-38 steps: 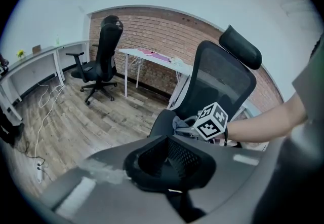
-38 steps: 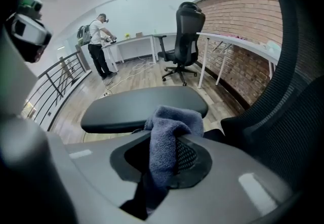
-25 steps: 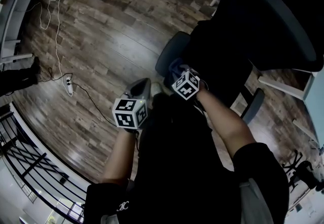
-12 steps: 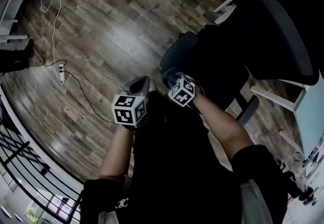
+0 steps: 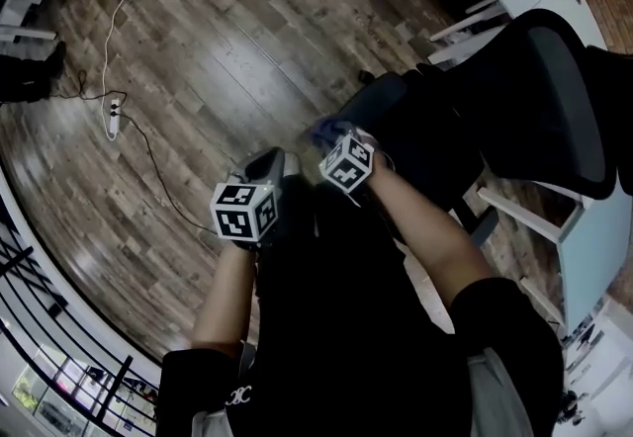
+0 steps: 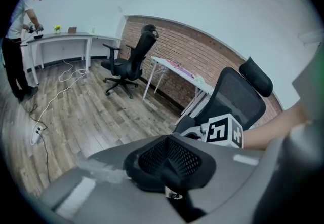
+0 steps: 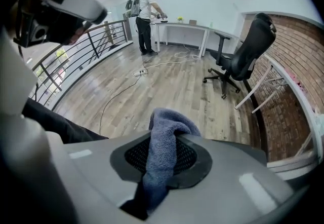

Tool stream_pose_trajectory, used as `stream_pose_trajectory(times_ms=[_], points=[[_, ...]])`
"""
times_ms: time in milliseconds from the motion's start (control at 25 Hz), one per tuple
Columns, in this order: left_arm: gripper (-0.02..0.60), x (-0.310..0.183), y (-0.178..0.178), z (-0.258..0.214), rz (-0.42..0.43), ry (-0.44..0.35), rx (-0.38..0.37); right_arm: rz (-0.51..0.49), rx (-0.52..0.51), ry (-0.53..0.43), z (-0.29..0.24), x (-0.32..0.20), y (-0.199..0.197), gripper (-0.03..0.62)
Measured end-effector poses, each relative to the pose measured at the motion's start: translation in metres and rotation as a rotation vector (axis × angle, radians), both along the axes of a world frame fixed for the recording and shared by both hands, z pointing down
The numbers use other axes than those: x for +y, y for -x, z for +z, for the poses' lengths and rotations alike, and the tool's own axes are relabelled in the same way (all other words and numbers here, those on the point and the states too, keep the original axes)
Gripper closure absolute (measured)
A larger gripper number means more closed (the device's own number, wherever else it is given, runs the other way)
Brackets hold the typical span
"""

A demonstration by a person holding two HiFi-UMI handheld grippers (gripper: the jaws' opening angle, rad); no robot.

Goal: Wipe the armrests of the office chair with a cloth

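1. Your right gripper [image 5: 324, 136] pinches the blue cloth [image 7: 163, 147] just beside the office chair's [image 5: 539, 99] near armrest [image 5: 368, 97]. Its own view looks out over bare floor [image 7: 167, 86], so the cloth seems clear of the armrest.
2. Your left gripper [image 6: 169, 167] is pressed together on nothing, farther from the office chair.
3. Nothing shows an armrest wiped; I judge the wiping is yet to do.
4. Count: one cloth, two grippers, one clear armrest, and a second chair [image 6: 126, 61] well beyond the office chair.
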State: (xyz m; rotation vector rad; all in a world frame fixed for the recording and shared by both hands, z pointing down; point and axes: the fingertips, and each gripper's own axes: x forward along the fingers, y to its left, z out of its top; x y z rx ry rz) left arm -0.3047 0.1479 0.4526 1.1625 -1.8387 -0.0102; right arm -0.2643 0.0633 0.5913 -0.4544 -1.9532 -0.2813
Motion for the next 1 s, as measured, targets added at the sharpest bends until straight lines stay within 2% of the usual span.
stream_pose_trajectory(times_ms=[240,480,720,1000], points=[[0.575,0.02,0.01,0.005,-0.048,0.006,0.023,0.009,-0.003,-0.055,-0.003,-0.021,0.03,0.525],[0.575,0.027,0.022,0.002,-0.081,0.012,0.021,0.086,0.031,-0.147,0.003,-0.088,0.056,0.525],[0.575,0.024,0.025,0.004,-0.081,0.025,0.025,0.16,0.027,-0.229,0.0,-0.155,0.061,0.525],[0.575,0.004,0.019,0.001,-0.04,0.025,0.013,0.242,0.018,-0.299,-0.003,-0.217,0.051,0.525]])
